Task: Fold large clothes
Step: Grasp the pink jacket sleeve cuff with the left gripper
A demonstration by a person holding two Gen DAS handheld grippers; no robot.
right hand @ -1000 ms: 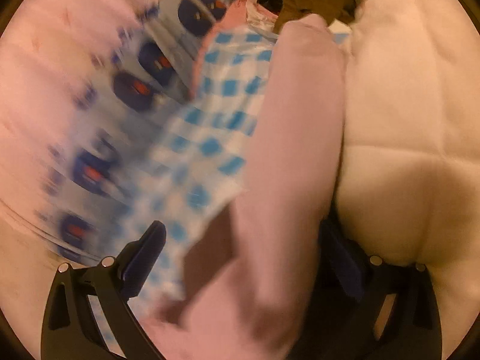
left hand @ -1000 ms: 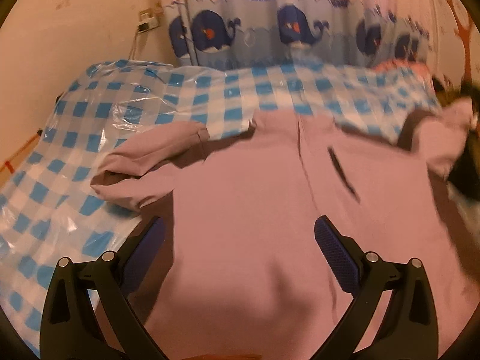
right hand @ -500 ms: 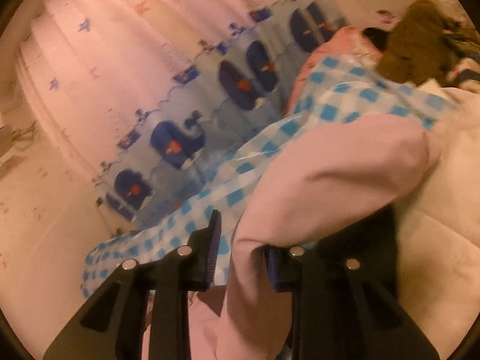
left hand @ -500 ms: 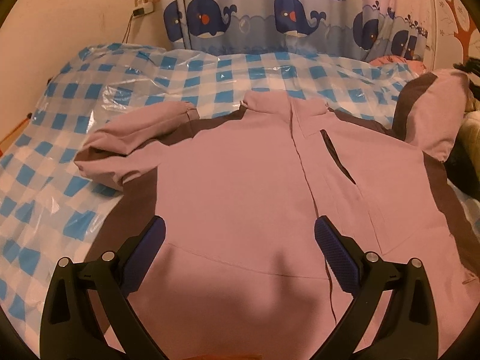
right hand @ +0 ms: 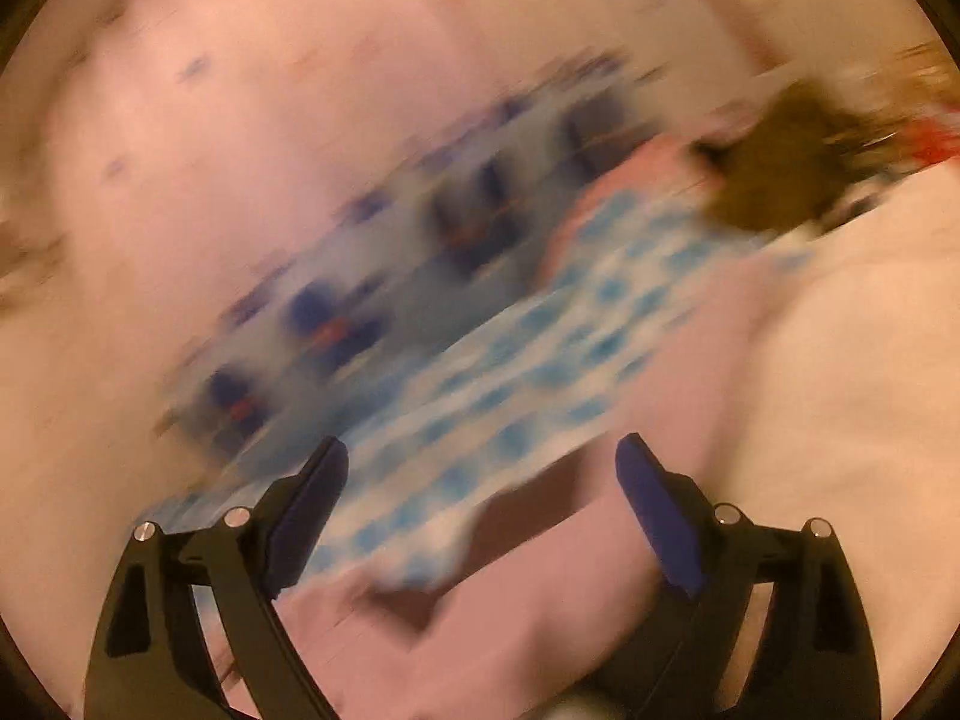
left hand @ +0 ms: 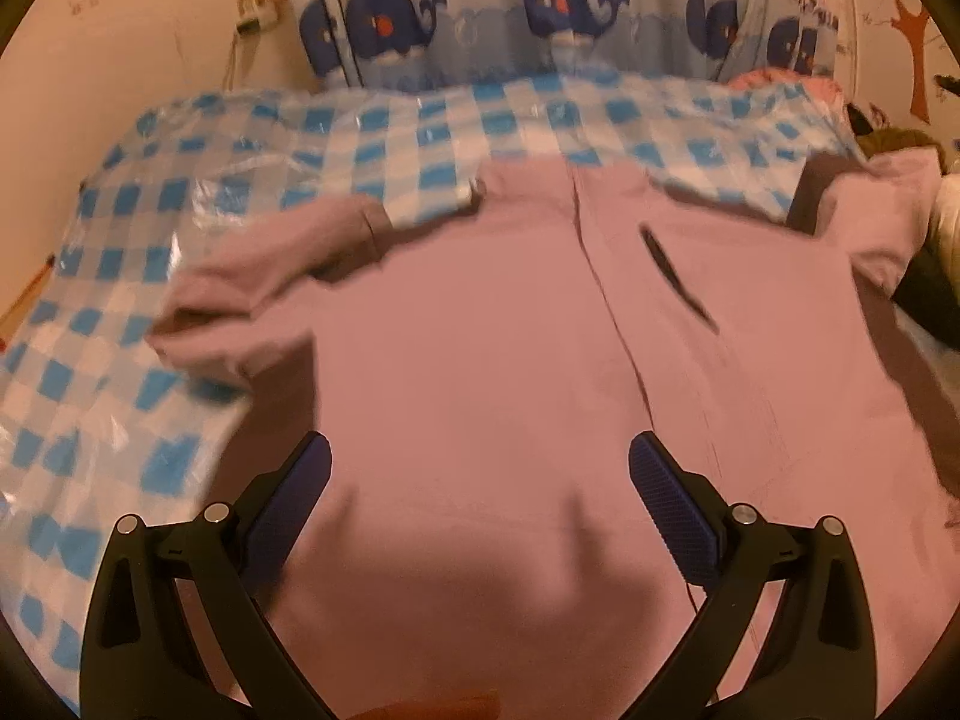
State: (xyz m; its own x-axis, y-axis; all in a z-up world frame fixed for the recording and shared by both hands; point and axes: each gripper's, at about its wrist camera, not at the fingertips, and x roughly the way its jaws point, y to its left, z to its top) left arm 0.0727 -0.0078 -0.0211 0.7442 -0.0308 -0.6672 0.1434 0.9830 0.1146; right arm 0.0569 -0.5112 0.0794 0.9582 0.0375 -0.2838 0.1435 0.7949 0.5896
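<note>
Pink jacket point(left hand: 480, 372) lies front-up, spread flat on the blue-checked bed cover point(left hand: 108, 360), collar toward the whale curtain point(left hand: 540, 6). Left tongs point(left hand: 480, 480) hang apart above the jacket's hem, holding nothing. Right tongs point(right hand: 483, 480) gape apart over the jacket's sleeve point(right hand: 540, 612); that view is badly blurred.
</note>
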